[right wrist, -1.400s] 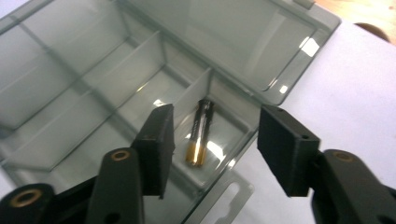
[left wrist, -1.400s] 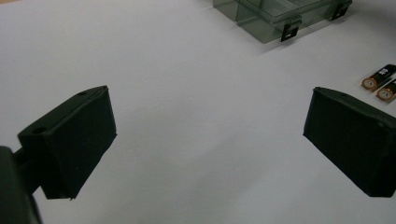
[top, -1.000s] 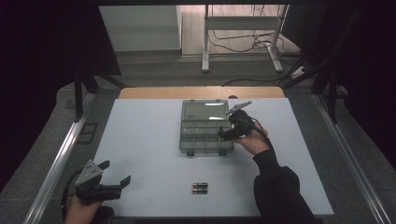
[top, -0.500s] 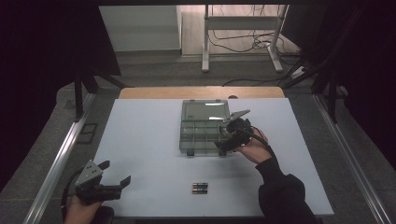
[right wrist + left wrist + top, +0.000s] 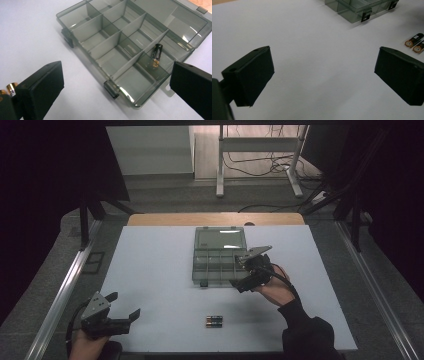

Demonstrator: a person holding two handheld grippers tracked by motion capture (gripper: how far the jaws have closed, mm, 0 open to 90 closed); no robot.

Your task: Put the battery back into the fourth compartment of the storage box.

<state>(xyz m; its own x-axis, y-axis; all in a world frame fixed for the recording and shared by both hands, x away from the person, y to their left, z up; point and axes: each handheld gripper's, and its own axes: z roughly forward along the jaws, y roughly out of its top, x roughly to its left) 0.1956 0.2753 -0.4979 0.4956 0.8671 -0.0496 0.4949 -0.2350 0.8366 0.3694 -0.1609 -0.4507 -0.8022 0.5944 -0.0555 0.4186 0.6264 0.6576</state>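
One battery (image 5: 157, 55) sits in a right-hand compartment of the organiser box (image 5: 218, 255), and the right gripper (image 5: 250, 271), jaws just sprung wide and empty, hangs at its four o'clock. Next, I reckon: the two batteries (image 5: 214, 321) at six o'clock. Left gripper (image 5: 116, 319) idles wide open.

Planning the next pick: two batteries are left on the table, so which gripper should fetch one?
Probably the right gripper: open and empty beside the box, so batteries lie near its route. The left gripper, also open, sits farther from the box.
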